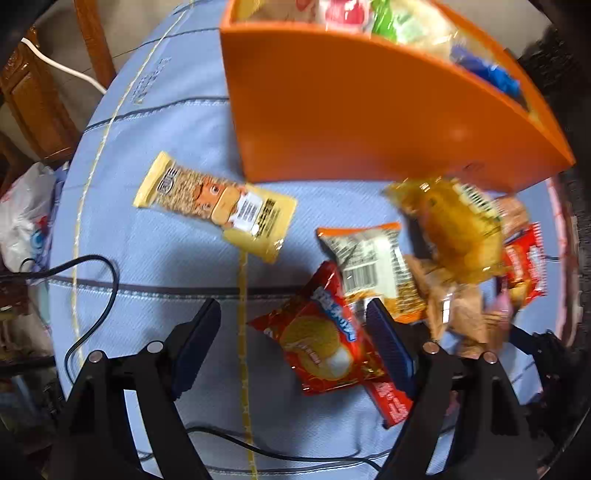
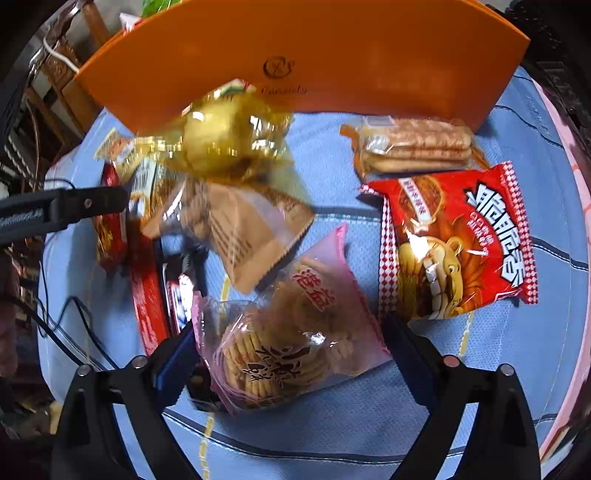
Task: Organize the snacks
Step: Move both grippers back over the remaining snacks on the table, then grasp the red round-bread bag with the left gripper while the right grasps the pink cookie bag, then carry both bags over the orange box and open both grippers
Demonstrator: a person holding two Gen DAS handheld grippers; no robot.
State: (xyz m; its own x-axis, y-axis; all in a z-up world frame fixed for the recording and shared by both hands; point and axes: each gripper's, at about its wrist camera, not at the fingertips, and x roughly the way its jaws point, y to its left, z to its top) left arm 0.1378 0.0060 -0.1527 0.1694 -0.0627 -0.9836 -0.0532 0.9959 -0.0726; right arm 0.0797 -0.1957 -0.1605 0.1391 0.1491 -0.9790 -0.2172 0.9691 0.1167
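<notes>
The orange box (image 1: 388, 122) stands at the far side of the counter (image 1: 177, 147), which wears a blue cloth; packets fill the box's open top, among them a green one (image 1: 384, 18) and a blue one (image 1: 495, 74). In front of its wall the loose snacks crowd together; a blurred golden packet (image 2: 229, 144) shows above the heap just before the box, and whether it touches anything cannot be told; under it lie a tan packet (image 2: 251, 229) and a long red bar (image 2: 147, 295). A clear sleeve of biscuits (image 2: 413, 147) lies just beside the box wall, its long axis running across the view; the big red lion bag (image 2: 458, 240) lies near it, long axis running from the box toward the camera. A yellow bar (image 1: 218, 206) lies apart on the left, slanting down to the right; black cables (image 1: 96, 295) cross the cloth.

The left gripper (image 1: 295, 328) has its jaws wide, either side of a red biscuit packet (image 1: 325, 339), one pad touching or overlapping its right edge; the right gripper (image 2: 291, 339) has jaws wide around the pink cracker bag (image 2: 295, 321), which points diagonally up-right.
</notes>
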